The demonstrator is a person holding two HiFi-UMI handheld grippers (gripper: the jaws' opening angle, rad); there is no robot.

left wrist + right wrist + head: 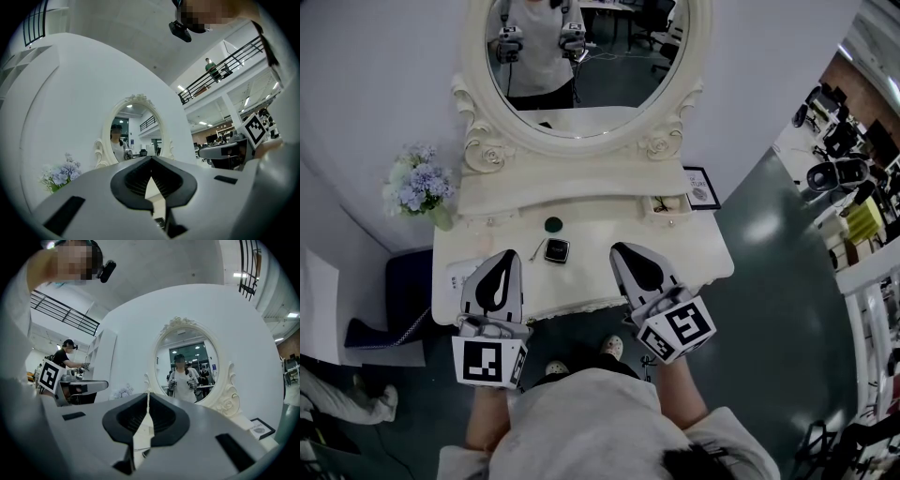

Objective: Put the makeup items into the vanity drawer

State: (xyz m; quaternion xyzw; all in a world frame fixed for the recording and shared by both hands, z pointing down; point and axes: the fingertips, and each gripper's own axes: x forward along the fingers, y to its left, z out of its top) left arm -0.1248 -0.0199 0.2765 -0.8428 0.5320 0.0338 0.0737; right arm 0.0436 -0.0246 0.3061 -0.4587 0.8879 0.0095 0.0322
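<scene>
Both left gripper [507,257] and right gripper [622,250] hover level, jaws pressed together, empty, probably aiming at the compact [556,249] and round jar [553,224].

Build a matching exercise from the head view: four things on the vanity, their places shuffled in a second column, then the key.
Things
1. flowers
2. framed card
3. round dark green lid
4. square compact

Places on the vanity
A. right end, beside the base of the mirror
B. left back corner
C. middle of the top, nearer the mirror
D. middle of the top, nearer the person

Pairs: 1-B, 2-A, 3-C, 4-D
</scene>
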